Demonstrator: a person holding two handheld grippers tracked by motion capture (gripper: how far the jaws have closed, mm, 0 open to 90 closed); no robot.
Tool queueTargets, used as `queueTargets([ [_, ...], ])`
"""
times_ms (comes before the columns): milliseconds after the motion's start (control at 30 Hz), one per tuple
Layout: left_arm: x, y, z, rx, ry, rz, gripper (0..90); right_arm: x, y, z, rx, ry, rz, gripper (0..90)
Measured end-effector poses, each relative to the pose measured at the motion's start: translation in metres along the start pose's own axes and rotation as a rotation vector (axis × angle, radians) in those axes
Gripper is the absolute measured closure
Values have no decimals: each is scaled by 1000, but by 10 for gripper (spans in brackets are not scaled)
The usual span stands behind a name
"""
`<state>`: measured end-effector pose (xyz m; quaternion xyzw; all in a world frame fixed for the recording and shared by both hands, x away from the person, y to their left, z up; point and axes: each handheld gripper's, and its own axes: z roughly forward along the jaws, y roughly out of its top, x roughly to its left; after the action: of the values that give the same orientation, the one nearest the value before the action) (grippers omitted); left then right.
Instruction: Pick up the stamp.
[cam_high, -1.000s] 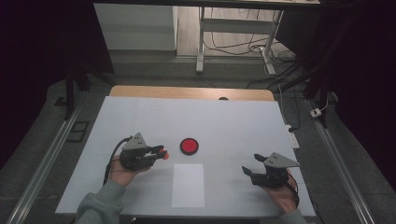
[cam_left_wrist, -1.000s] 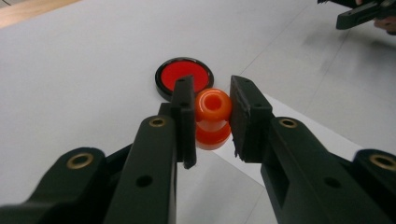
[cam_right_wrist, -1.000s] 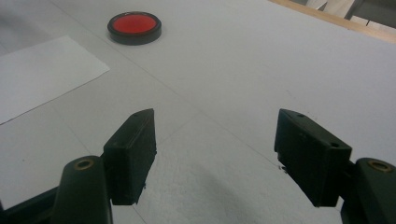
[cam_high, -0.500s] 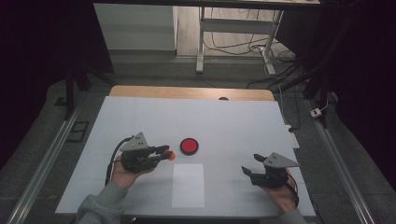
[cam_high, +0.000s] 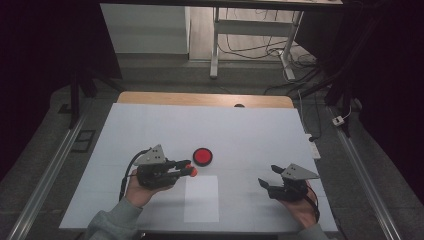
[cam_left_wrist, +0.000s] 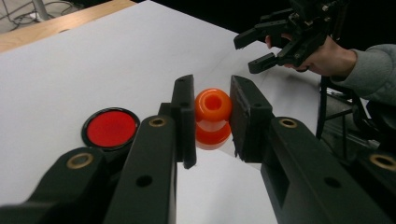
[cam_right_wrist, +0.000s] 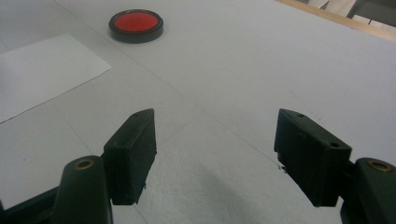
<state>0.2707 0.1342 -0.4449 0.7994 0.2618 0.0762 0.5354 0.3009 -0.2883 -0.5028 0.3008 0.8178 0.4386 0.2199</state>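
The left hand-held gripper (cam_left_wrist: 212, 119) held a small orange spool-shaped piece (cam_left_wrist: 212, 119) clamped between its two black jaws, which pressed on it from either side. In the high view this left hand-held gripper (cam_high: 187, 170) pointed to the right, raised over the white tabletop (cam_high: 150, 125), with the orange piece (cam_high: 191, 171) at its tip. The piece was just near and left of a round red disc with a black rim (cam_high: 202, 156), which lay flat on the tabletop, and just beyond the far left corner of a white sheet of paper (cam_high: 201, 199) lying near the front edge.

The right hand-held gripper (cam_high: 266, 184) sat well apart on the right side, low over the tabletop and pointing left. In its own view the right hand-held gripper (cam_right_wrist: 212, 144) had its jaws spread wide with nothing between them, bare tabletop (cam_right_wrist: 261, 56) beneath, and the red disc (cam_right_wrist: 136, 23) and the sheet of paper (cam_right_wrist: 42, 70) farther off.
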Motion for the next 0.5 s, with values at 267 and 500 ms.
queueTargets([
  [267,-8,1,14,16,-37,7,724,1,0,1,-6,-1,3,291],
  [500,-10,0,21,35,-34,14,724,1,0,0,-4,-1,-2,291],
])
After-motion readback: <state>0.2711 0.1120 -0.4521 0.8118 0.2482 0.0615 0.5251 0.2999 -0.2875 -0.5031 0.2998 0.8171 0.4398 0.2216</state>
